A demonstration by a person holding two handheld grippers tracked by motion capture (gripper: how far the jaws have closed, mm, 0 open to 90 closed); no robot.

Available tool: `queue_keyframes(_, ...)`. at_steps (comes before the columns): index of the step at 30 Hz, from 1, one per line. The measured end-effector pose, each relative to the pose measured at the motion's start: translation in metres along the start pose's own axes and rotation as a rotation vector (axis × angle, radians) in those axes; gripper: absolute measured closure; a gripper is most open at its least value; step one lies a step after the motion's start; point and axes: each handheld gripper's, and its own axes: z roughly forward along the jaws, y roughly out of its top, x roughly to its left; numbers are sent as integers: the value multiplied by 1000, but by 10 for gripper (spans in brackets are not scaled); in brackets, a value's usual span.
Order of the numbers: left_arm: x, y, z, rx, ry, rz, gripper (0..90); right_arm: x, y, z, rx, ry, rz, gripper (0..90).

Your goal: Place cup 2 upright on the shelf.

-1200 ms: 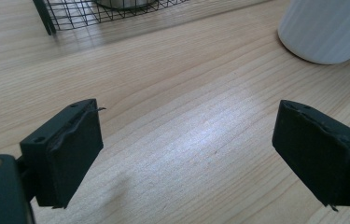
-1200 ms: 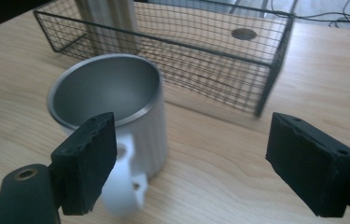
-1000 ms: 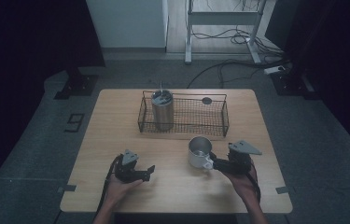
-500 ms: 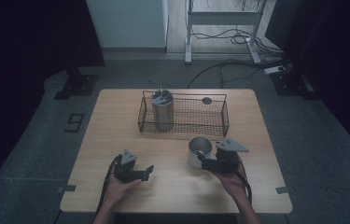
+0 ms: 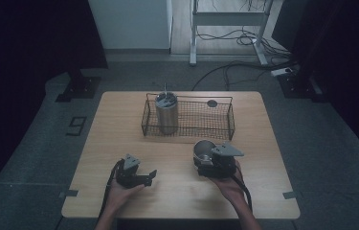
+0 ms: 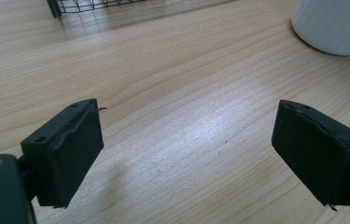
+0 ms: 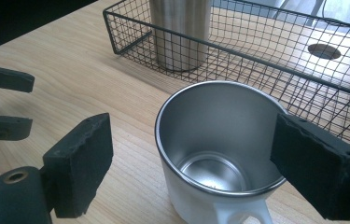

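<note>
Right gripper jaws just opening, straddling mug, pads off it. Left gripper open, holding nothing. No readable writing showing on mug.

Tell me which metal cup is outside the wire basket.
The white-walled steel mug with a handle, standing open on the table between the right gripper's jaws. The taller lidded steel tumbler stands inside the basket.

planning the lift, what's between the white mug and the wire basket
Nothing: bare wooden table separates the mug from the wire basket, plain in the right gripper view. The steel tumbler stands inside the basket.
</note>
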Motion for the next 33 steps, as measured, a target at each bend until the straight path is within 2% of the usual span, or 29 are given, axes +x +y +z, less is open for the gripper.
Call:
queue_keyframes(10,-2,-1,2,14,0,10,90,-5,-2,2,-4,-18,14,80)
queue_keyframes(21,-2,-3,5,23,0,10,90,-13,-8,16,51,-38,16,1)
queue_keyframes(27,-2,-3,6,31,2,13,90,-14,-12,26,79,-35,1,0)
queue_keyframes(33,-1,-4,6,32,2,9,93,-16,-13,33,93,-38,9,0)
